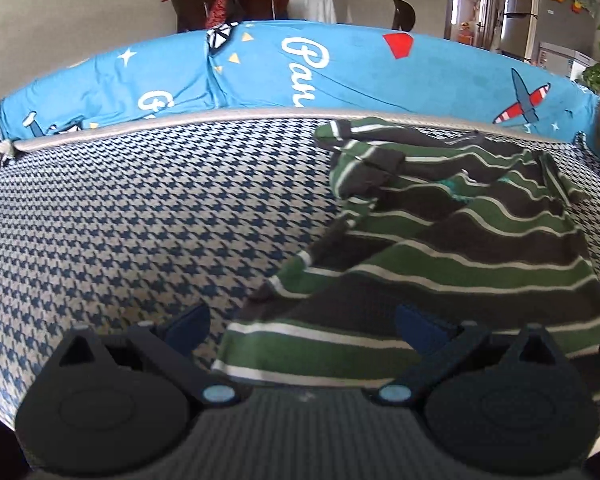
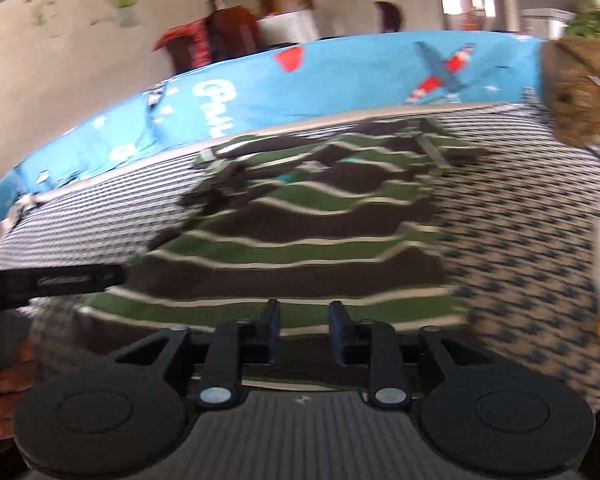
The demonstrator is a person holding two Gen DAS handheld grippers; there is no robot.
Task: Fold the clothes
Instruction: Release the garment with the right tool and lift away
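Note:
A shirt (image 1: 460,240) striped green, dark brown and white lies spread on a blue-and-cream houndstooth surface (image 1: 140,220), its collar end toward the far edge. In the left wrist view my left gripper (image 1: 302,326) is open wide, low over the shirt's near left corner, which lies between the fingers. The right wrist view is blurred. There the same shirt (image 2: 300,220) fills the middle, and my right gripper (image 2: 305,328) is open with a narrower gap, just over the near hem. The left gripper's body (image 2: 52,276) and the hand (image 2: 0,380) holding it show at the left edge.
A bright blue cover (image 1: 340,68) printed with planes and white lettering runs along the far edge, behind a grey piped seam. A brown plush toy (image 2: 576,92) sits at the far right. Chairs, a fridge and a plant stand in the room beyond.

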